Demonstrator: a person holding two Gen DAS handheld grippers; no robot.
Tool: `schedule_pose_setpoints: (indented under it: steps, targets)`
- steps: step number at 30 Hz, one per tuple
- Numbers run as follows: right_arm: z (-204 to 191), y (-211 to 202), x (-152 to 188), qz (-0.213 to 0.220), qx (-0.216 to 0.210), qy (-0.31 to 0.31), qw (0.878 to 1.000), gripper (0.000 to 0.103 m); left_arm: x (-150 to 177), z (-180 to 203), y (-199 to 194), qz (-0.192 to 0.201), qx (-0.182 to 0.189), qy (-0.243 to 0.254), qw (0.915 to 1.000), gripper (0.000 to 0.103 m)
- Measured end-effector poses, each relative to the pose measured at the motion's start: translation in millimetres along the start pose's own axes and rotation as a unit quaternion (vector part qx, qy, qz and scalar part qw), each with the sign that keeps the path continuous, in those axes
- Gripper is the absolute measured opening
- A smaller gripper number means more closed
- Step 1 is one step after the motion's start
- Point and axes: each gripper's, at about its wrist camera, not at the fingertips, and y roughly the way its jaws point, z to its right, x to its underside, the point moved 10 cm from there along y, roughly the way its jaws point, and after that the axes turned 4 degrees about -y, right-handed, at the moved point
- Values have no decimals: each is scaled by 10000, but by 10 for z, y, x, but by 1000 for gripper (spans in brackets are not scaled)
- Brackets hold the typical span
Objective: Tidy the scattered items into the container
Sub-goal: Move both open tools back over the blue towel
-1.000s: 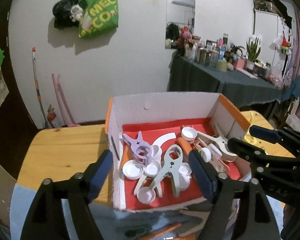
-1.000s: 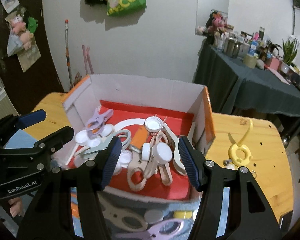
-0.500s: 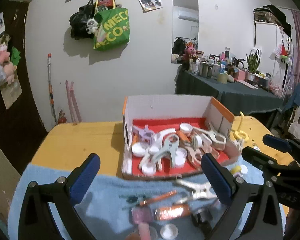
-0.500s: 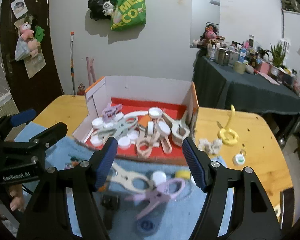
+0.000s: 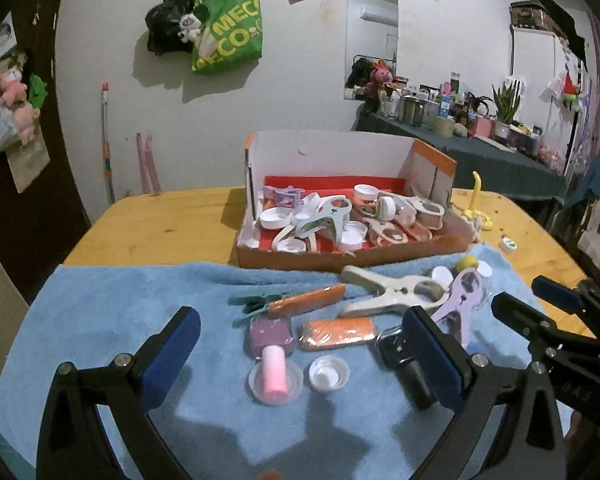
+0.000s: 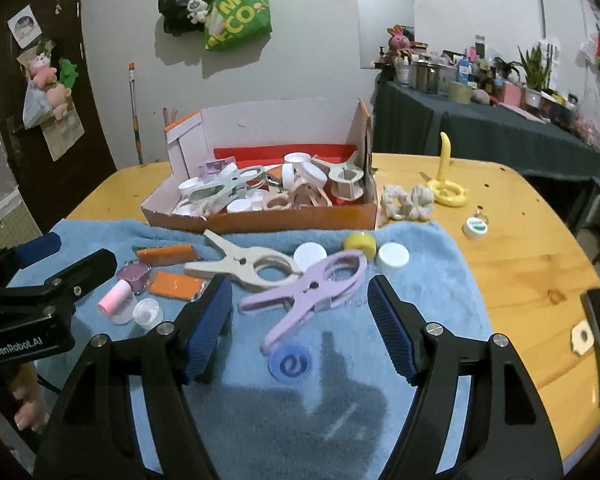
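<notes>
— My left fingers (image 5: 172,354) gape empty; right jaws are opening, nothing between. Purple clip (image 6: 312,292) lies ahead on the towel (image 6: 428,280), box (image 6: 260,222) beyond.
— Risk?
— Grabbing its tail: it may swivel and drop.

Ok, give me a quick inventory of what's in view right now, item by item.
Box: one, orange-and-white card, table middle, holding clips and white caps.
Towel: one, blue, in front of box.
Large clips: cream clip and lilac clip, on towel.
Orange packets: two, towel left.
Pink bottle: one, lying on towel.
Loose caps: white, yellow, blue, on towel.
Yellow hook: one, table right.
Left gripper: open, empty.
Right gripper: opening, empty.
</notes>
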Motion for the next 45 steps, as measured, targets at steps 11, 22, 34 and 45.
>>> schedule_pose_setpoints:
  steps: [11, 22, 34, 45]
  targets:
    - [-35, -19, 332, 175, 125, -83, 9997, 73, 267, -23, -139, 157, -159, 89, 9997, 103]
    - [-45, 15, 617, 99, 117, -28, 9999, 74, 587, -29, -55, -80, -75, -48, 9999, 103]
    - [-26, 16, 711, 25, 143, -30, 9999, 74, 724, -8, 28, -197, -68, 25, 9998, 103]
    - [-20, 20, 718, 19, 144, -22, 9999, 74, 726, 1, 39, -219, -96, 78, 9997, 103]
